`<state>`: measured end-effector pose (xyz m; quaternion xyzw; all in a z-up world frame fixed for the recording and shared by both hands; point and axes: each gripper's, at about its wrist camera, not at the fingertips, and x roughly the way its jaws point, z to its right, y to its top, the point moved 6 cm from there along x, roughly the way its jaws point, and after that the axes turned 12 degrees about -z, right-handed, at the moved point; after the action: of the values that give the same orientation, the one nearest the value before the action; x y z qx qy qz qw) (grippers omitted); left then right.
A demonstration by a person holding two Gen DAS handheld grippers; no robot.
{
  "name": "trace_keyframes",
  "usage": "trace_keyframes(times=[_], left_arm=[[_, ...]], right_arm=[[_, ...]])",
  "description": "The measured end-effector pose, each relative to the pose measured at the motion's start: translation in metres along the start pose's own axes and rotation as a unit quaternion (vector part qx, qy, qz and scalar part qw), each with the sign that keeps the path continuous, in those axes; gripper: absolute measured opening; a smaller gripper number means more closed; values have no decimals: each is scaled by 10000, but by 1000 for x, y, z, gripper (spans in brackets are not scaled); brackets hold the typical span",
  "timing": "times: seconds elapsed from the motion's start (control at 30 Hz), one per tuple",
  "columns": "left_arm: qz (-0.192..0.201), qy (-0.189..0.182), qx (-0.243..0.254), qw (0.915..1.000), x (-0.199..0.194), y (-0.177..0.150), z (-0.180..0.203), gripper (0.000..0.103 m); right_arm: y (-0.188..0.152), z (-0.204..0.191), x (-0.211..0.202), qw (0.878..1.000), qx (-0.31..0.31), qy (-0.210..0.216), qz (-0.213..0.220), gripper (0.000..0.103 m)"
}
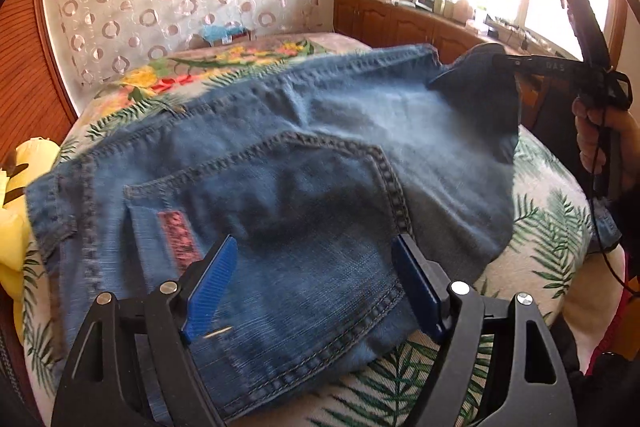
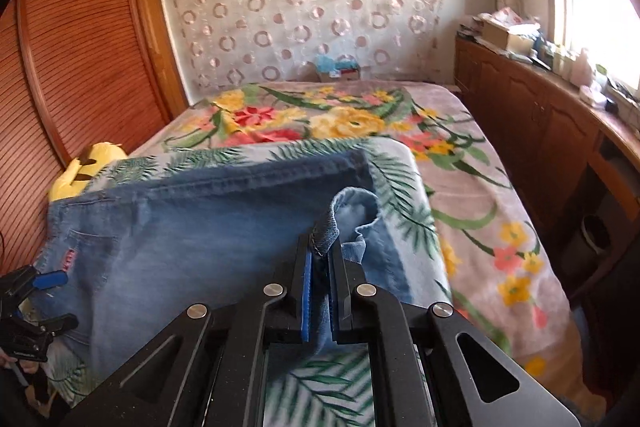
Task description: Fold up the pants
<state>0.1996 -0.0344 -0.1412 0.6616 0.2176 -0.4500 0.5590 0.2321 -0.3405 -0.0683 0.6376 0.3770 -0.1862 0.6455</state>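
Note:
Blue jeans (image 1: 304, 163) lie on a bed, back pocket and waistband toward me in the left wrist view. My left gripper (image 1: 316, 267) is open just above the back pocket, its blue pads apart and holding nothing. My right gripper (image 2: 322, 255) is shut on a fold of the jeans (image 2: 224, 227) near the leg hem and holds it lifted above the bed. In the left wrist view the right gripper (image 1: 508, 61) shows at upper right, pulling a corner of denim up. The left gripper (image 2: 48, 291) shows at the lower left of the right wrist view.
The bed carries a leaf-print cover (image 1: 548, 227) and a floral blanket (image 2: 344, 119). A yellow plush toy (image 2: 86, 167) lies at the bed's left edge. A wooden slatted wardrobe (image 2: 80, 47) stands left, a wooden cabinet (image 2: 540, 115) with clutter along the right under a window.

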Motion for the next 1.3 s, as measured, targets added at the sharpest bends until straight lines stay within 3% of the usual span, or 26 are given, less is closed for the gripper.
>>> trace_keyframes(times=[0.3, 0.47, 0.53, 0.63, 0.8, 1.03, 1.23, 1.3], left_arm=[[405, 217, -405, 9981, -40, -12, -42, 80], [455, 363, -593, 9965, -51, -23, -65, 80], [439, 385, -629, 9963, -51, -25, -69, 80], [419, 423, -648, 9961, -49, -25, -73, 80], [438, 356, -620, 9965, -44, -21, -68, 80], [429, 150, -442, 9980, -32, -3, -46, 80], [410, -103, -263, 9988, -21, 16, -26, 80], [386, -297, -258, 9985, -15, 23, -21, 74]], right_arm=[[20, -107, -17, 9920, -947, 799, 231, 6], [8, -177, -14, 9774, -1530, 1458, 57, 6], [-1, -191, -8, 9745, -1644, 1521, -91, 7], [-10, -197, 1, 9734, -1952, 1197, -68, 13], [-15, -193, -1, 9761, -1871, 1101, -48, 40], [-12, -173, -11, 9855, -1495, 800, 46, 42], [-10, -156, 11, 9904, -1256, 519, -236, 42], [-6, -153, 23, 9915, -1165, 449, -368, 43]])
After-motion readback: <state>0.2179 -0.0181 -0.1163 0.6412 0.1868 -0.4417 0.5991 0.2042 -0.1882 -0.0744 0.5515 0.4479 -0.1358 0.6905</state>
